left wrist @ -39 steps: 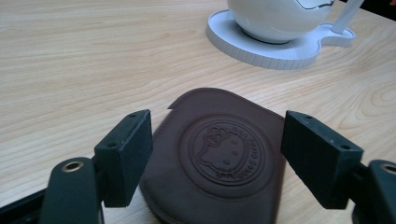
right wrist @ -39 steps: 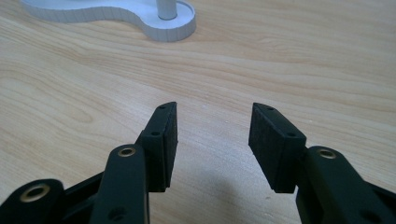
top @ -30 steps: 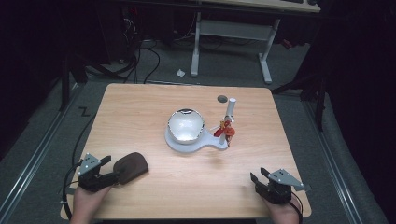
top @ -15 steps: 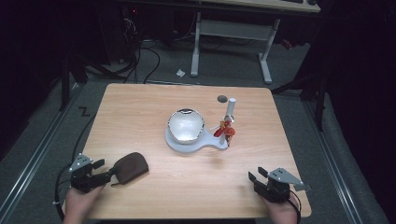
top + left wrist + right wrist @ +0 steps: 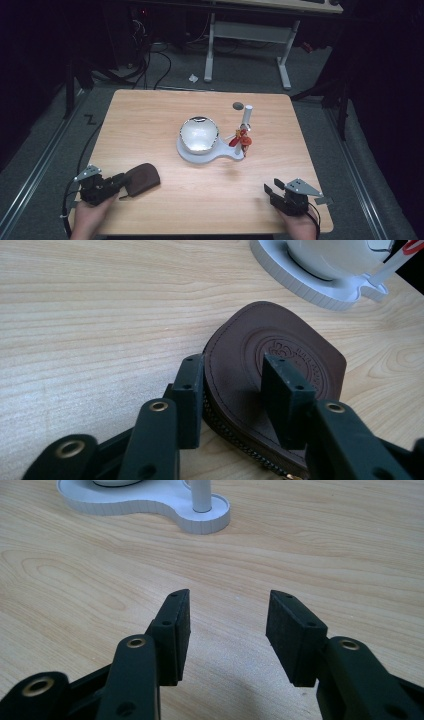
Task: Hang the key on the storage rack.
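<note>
- The left gripper (image 5: 118, 181) lay at the near left corner of the wooden table (image 5: 150, 115), held by the person's left hand (image 5: 90, 217)
- Its jaws straddled the near edge of a brown leather pouch (image 5: 142, 179); in the left gripper view one jaw stood beside the zipped rim and the other over the stamped top of the brown leather pouch (image 5: 280, 352)
- The jaws were part-way apart around that edge, and I could not tell whether they actually pinched it or only bracketed it
- The pouch lay flat on the wood, near the left front of the table, well apart from the white stand
- The right gripper (image 5: 275, 192) rested at the near right corner, in the person's right hand (image 5: 300, 227)
- In the right gripper view its jaws were spread wide over bare wood, with nothing between them (image 5: 227, 625)
- A white stand (image 5: 205, 152) sat near the middle of the table, carrying a round magnifying lens (image 5: 199, 134) that tilted up from its base
- A white post (image 5: 246, 122) rose from the stand's small right lobe, with red clips (image 5: 241, 140) on it
- A small dark disc (image 5: 238, 105) lay on the table just beyond the post, toward the far edge
- The stand's base (image 5: 150, 500) appeared at the top of the right gripper view, well apart from the jaws
</note>
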The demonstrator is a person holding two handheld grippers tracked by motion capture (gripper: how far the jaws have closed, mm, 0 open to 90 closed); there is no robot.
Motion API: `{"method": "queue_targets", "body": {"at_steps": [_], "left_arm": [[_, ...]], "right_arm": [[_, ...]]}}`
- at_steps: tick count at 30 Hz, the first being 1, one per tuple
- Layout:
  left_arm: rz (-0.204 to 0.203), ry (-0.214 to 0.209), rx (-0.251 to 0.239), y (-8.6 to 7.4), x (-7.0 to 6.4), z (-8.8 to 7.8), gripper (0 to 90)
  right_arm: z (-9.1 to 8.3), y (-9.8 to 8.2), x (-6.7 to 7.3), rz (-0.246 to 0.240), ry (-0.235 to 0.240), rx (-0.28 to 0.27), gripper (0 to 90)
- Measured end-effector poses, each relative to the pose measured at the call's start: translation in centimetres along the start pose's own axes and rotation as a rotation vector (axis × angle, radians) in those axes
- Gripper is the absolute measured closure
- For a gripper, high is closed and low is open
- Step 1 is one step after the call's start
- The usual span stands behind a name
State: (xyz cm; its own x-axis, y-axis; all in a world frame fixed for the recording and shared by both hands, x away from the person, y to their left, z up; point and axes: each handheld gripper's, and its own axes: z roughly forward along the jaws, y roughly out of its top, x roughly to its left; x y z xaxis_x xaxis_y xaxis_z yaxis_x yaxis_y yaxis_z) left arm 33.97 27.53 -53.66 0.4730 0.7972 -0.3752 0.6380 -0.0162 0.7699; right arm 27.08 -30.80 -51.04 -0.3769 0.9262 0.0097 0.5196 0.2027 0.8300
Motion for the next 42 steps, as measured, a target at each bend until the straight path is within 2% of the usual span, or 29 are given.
{"method": "queue_targets", "body": {"at_steps": [2, 4, 8, 12, 22, 32, 38, 42], "left_arm": [[-0.021, 0.0, -0.002, -0.1, 0.0, 0.0, 64.5], [-0.018, 0.014, -0.007, -0.1, 0.0, -0.2, 71.9], [0.018, 0.033, -0.007, -0.1, -0.5, -0.2, 81.2], [0.051, 0.05, -0.01, 0.0, -1.1, -0.1, 84.7], [0.101, 0.025, -0.082, 0.4, -2.8, -1.2, 86.8], [0.157, 0.039, -0.164, 0.7, -4.5, -2.3, 87.4], [0.174, 0.057, -0.223, 1.0, -5.4, -2.9, 87.5], [0.196, 0.066, -0.241, 1.3, -6.1, -3.1, 87.6]], "right_arm": [[0.0, 0.0, 0.0, 0.005, 0.001, 0.002, 52.6], [0.1, 0.0, 0.0, 0.005, 0.003, 0.007, 52.6], [0.2, -0.1, 0.0, 0.01, 0.004, 0.013, 52.4], [0.3, -0.2, -0.2, 0.016, 0.009, 0.016, 52.4], [0.3, -0.3, -0.5, 0.029, 0.018, 0.013, 52.8], [1.1, -0.5, -0.4, 0.022, 0.032, 0.05, 52.4], [1.1, -0.4, -0.4, 0.026, 0.028, 0.038, 52.6], [1.0, -0.3, -0.4, 0.031, 0.029, 0.03, 52.7]]}}
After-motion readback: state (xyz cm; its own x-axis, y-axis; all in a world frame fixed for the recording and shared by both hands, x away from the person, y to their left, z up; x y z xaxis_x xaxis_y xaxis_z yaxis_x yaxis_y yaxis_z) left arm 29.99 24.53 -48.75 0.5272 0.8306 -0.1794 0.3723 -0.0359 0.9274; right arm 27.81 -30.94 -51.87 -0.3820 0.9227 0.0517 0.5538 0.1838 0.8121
